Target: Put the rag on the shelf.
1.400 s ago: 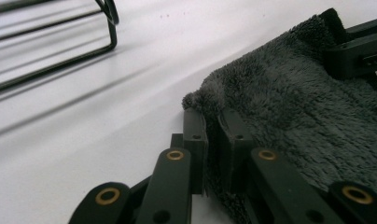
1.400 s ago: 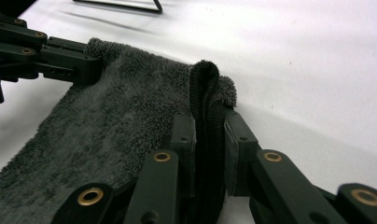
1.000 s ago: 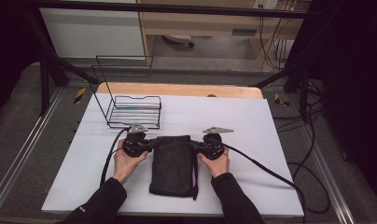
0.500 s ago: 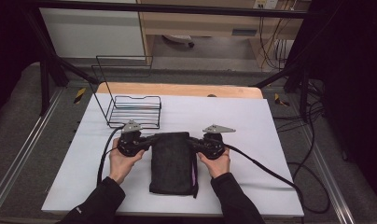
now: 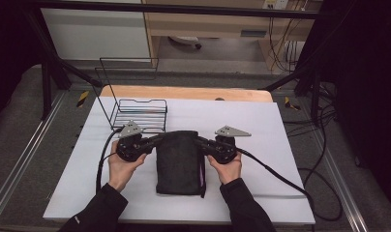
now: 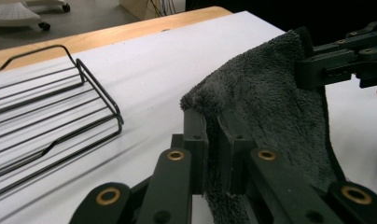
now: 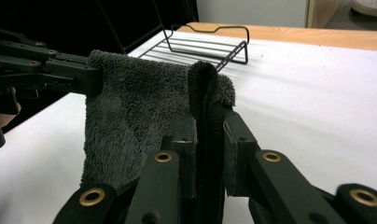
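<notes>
Gripping the dark towel [image 5: 179, 162], both tools; wire rack [image 5: 138, 113] beside it.

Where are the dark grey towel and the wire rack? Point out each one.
dark grey towel [image 5: 178, 162], high view, on the middle of its folded body.
wire rack [image 5: 138, 113], high view, on the bars of its base.
</notes>
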Action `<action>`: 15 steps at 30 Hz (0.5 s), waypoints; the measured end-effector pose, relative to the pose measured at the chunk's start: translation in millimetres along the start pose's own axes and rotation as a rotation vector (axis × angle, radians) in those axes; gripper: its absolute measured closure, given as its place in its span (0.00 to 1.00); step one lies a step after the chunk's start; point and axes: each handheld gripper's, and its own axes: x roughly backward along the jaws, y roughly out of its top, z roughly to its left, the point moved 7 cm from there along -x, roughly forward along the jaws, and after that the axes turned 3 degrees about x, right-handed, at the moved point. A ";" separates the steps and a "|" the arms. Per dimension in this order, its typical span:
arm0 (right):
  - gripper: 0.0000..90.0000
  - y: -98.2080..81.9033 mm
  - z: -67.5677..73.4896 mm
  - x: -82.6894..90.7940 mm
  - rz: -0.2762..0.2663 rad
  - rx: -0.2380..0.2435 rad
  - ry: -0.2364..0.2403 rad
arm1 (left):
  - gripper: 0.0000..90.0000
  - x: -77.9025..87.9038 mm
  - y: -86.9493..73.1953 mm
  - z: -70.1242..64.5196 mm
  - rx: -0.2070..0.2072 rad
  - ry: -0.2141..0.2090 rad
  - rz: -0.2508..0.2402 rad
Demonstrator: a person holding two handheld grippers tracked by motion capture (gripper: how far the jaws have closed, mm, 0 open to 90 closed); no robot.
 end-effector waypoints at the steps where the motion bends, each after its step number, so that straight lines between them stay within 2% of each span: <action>1: 0.87 0.0 0.0 0.0 0.000 0.000 0.000 | 0.92 1.1 1.3 -1.1 -0.001 0.000 -0.006; 4: 0.87 3.4 0.9 3.2 -0.014 -0.001 0.002 | 0.92 4.8 4.6 -3.3 -0.004 0.000 -0.016; 7: 0.87 9.0 5.7 6.8 -0.032 0.028 0.001 | 0.92 8.2 7.8 -5.2 -0.015 0.009 -0.029; 15: 0.87 19.0 11.3 15.4 -0.069 0.053 -0.001 | 0.92 19.3 16.9 -9.2 -0.023 0.001 -0.070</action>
